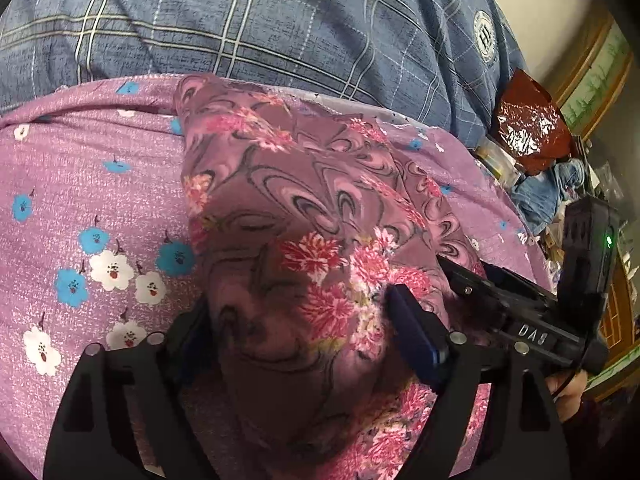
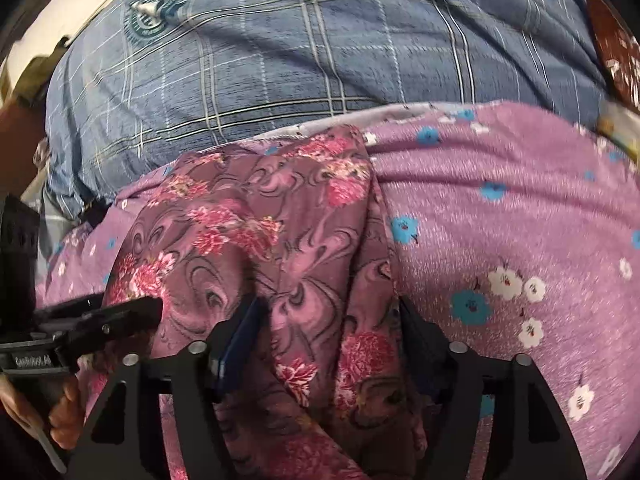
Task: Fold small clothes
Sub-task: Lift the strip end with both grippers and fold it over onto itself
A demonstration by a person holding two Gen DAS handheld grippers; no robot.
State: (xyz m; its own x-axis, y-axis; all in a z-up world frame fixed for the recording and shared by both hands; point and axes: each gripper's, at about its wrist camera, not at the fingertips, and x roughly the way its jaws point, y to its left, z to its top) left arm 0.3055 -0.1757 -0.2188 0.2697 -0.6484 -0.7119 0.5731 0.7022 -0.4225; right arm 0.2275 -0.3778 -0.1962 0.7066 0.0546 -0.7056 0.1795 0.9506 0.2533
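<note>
A maroon garment with pink flowers and swirls lies bunched and partly folded on a purple flowered sheet. My left gripper straddles its near end. The jaws stand wide, and the blue pad of one finger shows bare beside the cloth. In the right wrist view the same garment runs between the fingers of my right gripper, which also stands open around a fold. Each gripper shows in the other's view: the right gripper at the right, the left gripper at the left.
A blue plaid quilt rises right behind the sheet. A shiny dark red bag and a heap of blue cloth lie at the far right by cluttered shelves. A hand holds the left gripper's handle.
</note>
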